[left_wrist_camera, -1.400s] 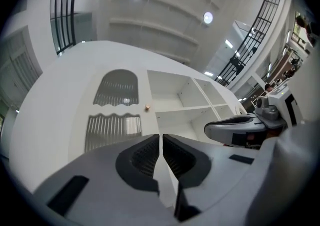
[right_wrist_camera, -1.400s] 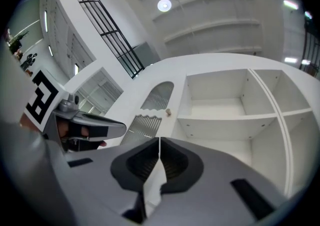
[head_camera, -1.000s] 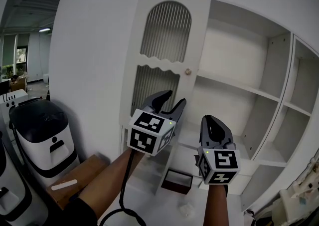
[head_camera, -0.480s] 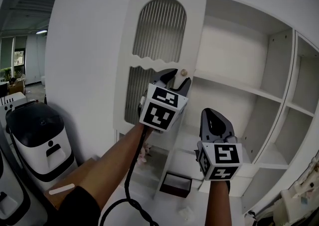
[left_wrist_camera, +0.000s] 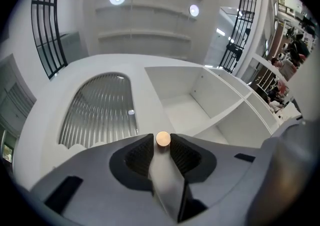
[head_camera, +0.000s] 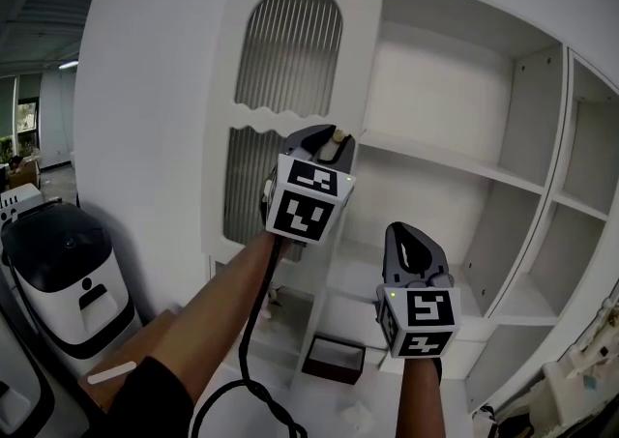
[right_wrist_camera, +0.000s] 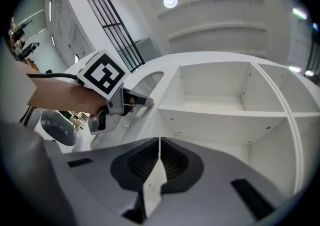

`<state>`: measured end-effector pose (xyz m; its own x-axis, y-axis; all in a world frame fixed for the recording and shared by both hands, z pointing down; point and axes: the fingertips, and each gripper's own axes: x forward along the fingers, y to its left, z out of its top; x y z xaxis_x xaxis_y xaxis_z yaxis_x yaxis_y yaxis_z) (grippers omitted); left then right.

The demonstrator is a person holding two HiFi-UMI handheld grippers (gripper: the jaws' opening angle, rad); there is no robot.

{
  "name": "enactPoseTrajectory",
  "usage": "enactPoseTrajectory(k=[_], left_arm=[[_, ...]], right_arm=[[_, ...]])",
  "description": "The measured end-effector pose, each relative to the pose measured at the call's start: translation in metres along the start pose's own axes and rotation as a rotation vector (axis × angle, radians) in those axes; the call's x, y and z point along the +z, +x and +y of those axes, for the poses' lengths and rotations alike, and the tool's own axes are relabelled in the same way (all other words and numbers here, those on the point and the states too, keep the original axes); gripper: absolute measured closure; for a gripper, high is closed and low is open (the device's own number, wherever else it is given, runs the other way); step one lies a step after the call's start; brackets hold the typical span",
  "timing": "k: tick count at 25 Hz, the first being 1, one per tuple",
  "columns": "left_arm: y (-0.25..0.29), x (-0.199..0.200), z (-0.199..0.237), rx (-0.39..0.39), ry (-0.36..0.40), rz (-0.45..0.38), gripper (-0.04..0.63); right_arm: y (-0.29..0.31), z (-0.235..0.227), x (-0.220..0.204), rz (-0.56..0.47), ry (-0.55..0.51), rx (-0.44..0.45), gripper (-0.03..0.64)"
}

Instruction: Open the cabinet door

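The white cabinet door [head_camera: 290, 49] with ribbed arched panels stands at the left of the open shelf unit. Its small round knob [head_camera: 338, 135] sits at the door's right edge. My left gripper [head_camera: 330, 137] is raised to the knob. In the left gripper view the knob [left_wrist_camera: 163, 139] lies between the two fingertips and both pads touch it; the jaws have just been closing around it. My right gripper [head_camera: 414, 239] hangs lower, in front of the shelves, shut with nothing in it [right_wrist_camera: 159, 143]. The left gripper [right_wrist_camera: 145, 101] also shows at the door in the right gripper view.
White shelves [head_camera: 455, 167] fill the right side. A white and black machine [head_camera: 68, 262] and a cardboard box [head_camera: 126, 368] stand on the floor at lower left. A small dark box [head_camera: 334, 359] lies below the cabinet. A black cable [head_camera: 253, 349] trails from my left gripper.
My left gripper has risen and moved up to the door's knob, and its jaws have closed in around it. The right gripper has shifted slightly and stays shut.
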<state>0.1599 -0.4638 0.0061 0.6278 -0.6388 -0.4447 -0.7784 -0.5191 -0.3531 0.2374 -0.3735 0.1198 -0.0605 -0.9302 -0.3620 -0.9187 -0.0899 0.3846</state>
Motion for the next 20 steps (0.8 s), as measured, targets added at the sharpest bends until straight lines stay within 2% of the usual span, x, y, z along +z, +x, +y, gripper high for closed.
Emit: enactPoseTrajectory(k=[9, 20], left_arm=[[0.000, 0.002, -0.003, -0.018, 0.029, -0.010, 0.508], [-0.025, 0.018, -0.004, -0.080, -0.033, -0.056, 0.509]], right_arm=[[0.006, 0.005, -0.016, 0.026, 0.011, 0.002, 0.595], [-0.005, 0.008, -0.019, 0.037, 0.045, 0.009, 0.595]])
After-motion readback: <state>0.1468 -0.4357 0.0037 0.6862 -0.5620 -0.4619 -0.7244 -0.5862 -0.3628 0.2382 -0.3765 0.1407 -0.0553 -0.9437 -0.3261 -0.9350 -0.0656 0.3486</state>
